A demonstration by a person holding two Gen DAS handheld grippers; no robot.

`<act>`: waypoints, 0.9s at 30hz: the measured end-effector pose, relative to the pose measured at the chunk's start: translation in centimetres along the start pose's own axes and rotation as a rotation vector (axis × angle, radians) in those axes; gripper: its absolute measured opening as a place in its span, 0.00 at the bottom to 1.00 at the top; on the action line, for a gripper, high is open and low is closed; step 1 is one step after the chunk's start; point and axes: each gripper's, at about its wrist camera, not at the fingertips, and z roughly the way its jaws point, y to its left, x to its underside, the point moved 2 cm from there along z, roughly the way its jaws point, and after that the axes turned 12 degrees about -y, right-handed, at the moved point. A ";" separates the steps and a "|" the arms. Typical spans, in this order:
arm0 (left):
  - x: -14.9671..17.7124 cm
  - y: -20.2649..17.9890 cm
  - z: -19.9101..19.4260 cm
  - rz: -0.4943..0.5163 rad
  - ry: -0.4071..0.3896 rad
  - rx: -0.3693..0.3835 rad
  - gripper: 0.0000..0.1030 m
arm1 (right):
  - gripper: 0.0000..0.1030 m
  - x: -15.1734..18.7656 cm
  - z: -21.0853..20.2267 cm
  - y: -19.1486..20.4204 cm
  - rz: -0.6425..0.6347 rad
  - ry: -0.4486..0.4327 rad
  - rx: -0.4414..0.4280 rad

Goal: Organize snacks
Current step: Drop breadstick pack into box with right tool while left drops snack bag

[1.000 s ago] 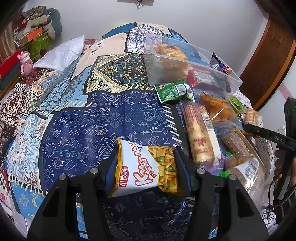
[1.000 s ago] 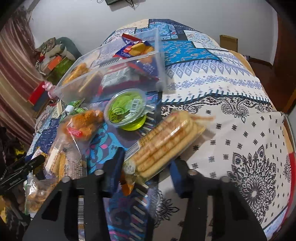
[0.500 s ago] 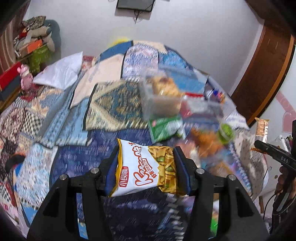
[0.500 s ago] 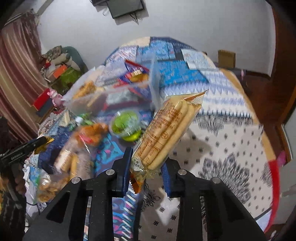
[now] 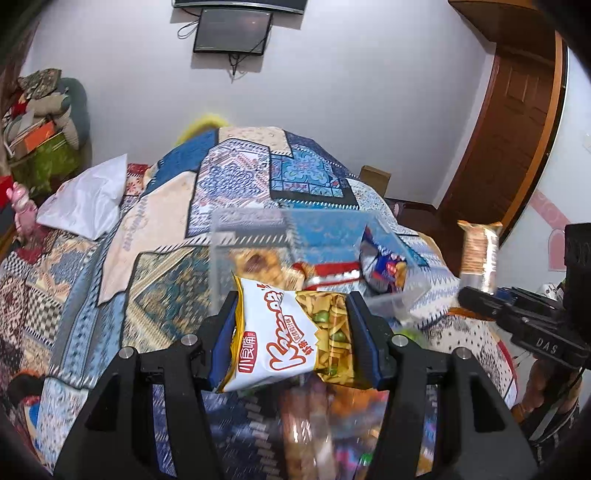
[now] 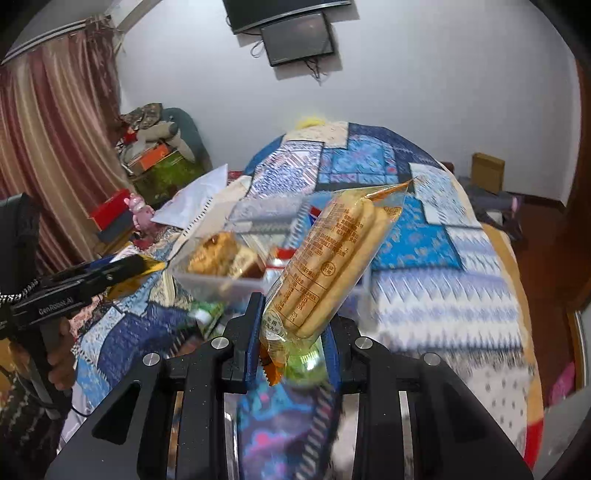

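My left gripper (image 5: 293, 332) is shut on a white and yellow chip bag (image 5: 284, 338) and holds it up over the bed, in front of a clear plastic bin (image 5: 255, 236) that holds several snacks. My right gripper (image 6: 293, 332) is shut on a clear pack of long biscuit sticks (image 6: 332, 258), held upright above the bed. That pack also shows at the right of the left wrist view (image 5: 480, 254). The bin (image 6: 218, 284) lies just beyond the pack. The left gripper (image 6: 122, 269) shows at the left of the right wrist view.
Loose snacks lie blurred on the patchwork quilt (image 5: 166, 266) below both grippers, among them a green jelly cup (image 6: 303, 363). A white pillow (image 5: 88, 199) lies at the left. A wooden door (image 5: 509, 122) stands at the right, a screen (image 5: 231, 35) hangs on the wall.
Both grippers have risen from the bed with their packs and tilted up toward the far wall. The bin now sits closer behind the held snacks.
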 end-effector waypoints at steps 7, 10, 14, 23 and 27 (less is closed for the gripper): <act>-1.4 -0.6 5.2 0.006 0.041 -0.001 0.55 | 0.26 -1.6 4.1 0.6 -0.057 0.026 -0.030; -1.7 -0.6 7.4 0.006 0.060 0.000 0.55 | 0.26 -1.9 6.4 0.9 -0.084 0.051 -0.038; -1.8 -0.7 9.5 0.024 0.078 -0.003 0.54 | 0.26 -1.9 8.6 1.3 -0.106 0.085 -0.055; -1.3 -0.3 11.4 0.015 0.084 -0.021 0.57 | 0.27 -0.7 11.0 2.0 -0.135 0.152 -0.078; -1.3 -0.6 11.0 0.025 0.079 -0.015 0.63 | 0.34 -0.4 10.9 2.5 -0.165 0.170 -0.074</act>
